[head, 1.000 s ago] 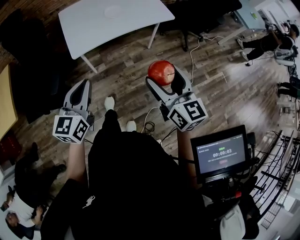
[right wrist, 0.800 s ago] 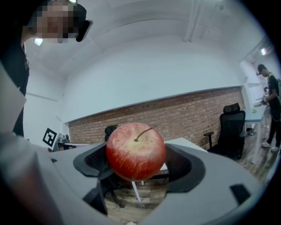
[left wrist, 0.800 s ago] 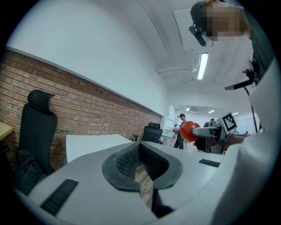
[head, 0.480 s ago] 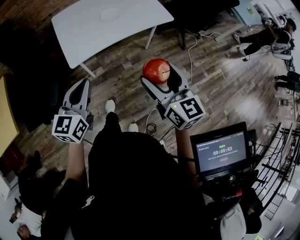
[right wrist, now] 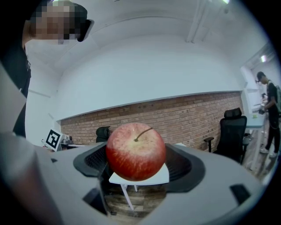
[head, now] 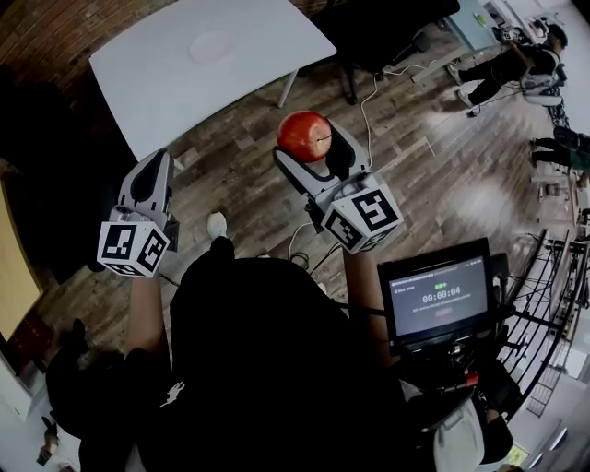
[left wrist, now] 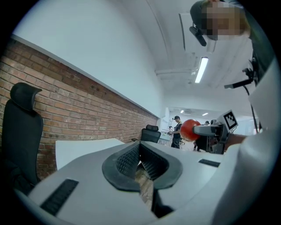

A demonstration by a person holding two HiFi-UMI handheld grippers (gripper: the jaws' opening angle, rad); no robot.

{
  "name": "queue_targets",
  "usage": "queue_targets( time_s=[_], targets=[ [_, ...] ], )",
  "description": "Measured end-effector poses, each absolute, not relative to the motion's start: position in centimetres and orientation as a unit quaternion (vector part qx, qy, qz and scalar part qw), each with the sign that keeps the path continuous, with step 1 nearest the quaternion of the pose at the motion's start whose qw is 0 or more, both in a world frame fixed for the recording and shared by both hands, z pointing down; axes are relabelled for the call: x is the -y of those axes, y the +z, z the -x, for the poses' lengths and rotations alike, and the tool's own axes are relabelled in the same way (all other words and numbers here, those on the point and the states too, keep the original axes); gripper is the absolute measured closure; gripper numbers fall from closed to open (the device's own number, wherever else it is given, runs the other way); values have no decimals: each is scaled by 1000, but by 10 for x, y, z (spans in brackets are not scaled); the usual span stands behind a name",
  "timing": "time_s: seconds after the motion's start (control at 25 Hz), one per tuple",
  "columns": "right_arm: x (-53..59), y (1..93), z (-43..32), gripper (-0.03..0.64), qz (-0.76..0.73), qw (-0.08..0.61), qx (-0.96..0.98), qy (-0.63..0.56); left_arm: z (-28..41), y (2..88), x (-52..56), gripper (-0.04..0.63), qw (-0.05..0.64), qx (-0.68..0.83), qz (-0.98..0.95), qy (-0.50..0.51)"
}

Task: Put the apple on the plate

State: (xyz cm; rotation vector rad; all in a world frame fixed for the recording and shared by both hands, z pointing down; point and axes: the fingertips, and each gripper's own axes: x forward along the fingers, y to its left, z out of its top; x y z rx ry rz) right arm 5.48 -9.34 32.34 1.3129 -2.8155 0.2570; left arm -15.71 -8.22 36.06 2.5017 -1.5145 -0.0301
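A red apple (head: 304, 135) sits between the jaws of my right gripper (head: 315, 155), held in the air above the wooden floor. In the right gripper view the apple (right wrist: 136, 150) fills the gap between both pads, stem upward. My left gripper (head: 152, 168) hangs at the left with its jaws shut and nothing in them; its pads (left wrist: 149, 163) meet in the left gripper view. A white plate (head: 212, 44) lies flat on the white table (head: 138, 78) ahead, well beyond both grippers. From the left gripper view the apple (left wrist: 189, 130) shows off to the right.
Black office chairs (head: 387, 28) stand beyond the table's right end, with cables (head: 378, 92) on the wooden floor. A screen (head: 438, 297) is mounted at my right side. People (head: 516, 64) stand at the far right. A brick wall (left wrist: 66, 105) runs behind the table.
The table and plate have drawn closer and lower in the head view. The right gripper still holds the apple; the left has shifted slightly left.
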Motion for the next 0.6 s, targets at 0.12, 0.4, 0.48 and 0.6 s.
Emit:
queue_targets(
  time_s=[0.12,0.4,0.48,0.6],
  targets=[
    [98,317,-53,221,-430,16,899,76,158,356,90,589,108,506,-855,-15],
    [117,307,-35,221,-446,13,891,78,178,350,114,589,115,490,-864,-12],
    [124,306,-28,221,-450,13,889,77,185,348,124,589,115,486,-866,-12],
    [136,307,-20,221,-459,15,885,79,194,351,140,589,116,478,-871,-8]
  ],
)
